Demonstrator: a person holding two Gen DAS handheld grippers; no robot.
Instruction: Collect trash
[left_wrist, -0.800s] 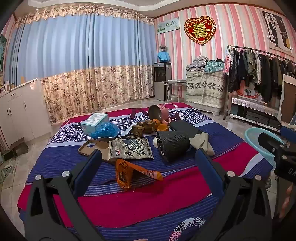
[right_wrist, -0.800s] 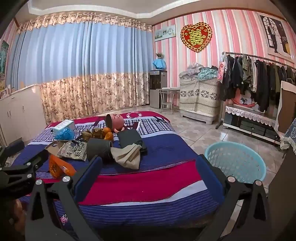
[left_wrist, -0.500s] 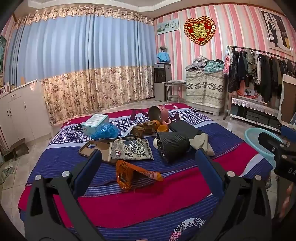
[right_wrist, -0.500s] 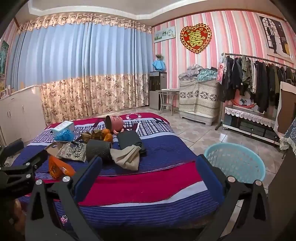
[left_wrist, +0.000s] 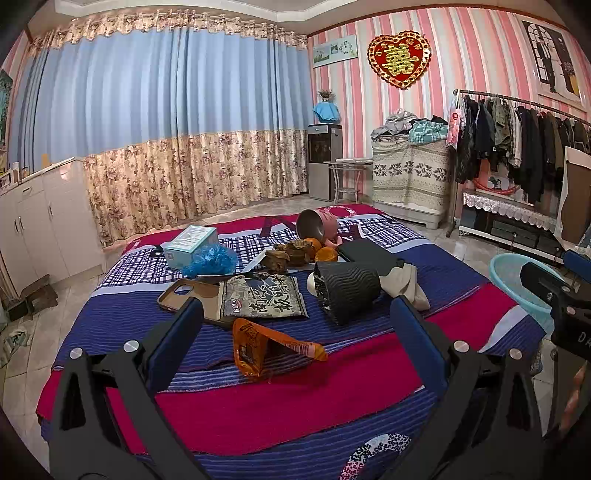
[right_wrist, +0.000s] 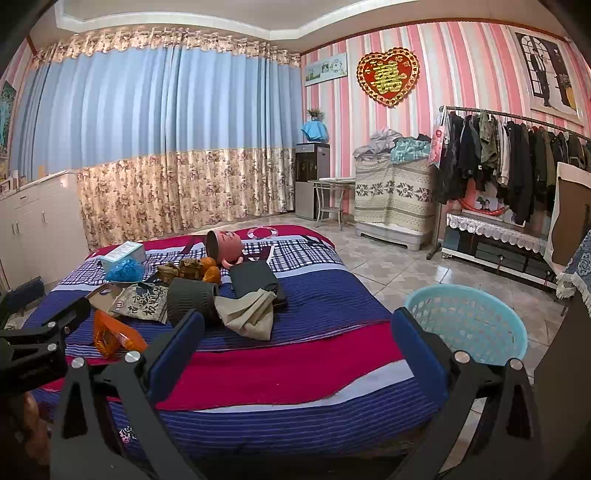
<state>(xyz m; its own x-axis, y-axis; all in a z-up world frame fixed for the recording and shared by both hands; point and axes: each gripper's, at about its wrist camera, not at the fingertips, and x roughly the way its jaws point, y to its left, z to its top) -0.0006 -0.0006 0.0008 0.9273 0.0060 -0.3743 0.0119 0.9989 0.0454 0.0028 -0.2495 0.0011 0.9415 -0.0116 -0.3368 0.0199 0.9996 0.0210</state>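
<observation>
Where bedspread lies: two wrappers (left_wrist: 275, 343), one basket (right_wrist: 467, 325).

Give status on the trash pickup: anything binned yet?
Done: nothing visible inside the light blue plastic basket. In hand: nothing; left gripper and right gripper are both open and empty. Left: orange snack wrapper, dark printed packet, crumpled blue plastic lie on the bed.

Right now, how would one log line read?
left gripper: open, empty | right gripper: open, empty | orange wrapper: on bed | basket: on floor
</observation>
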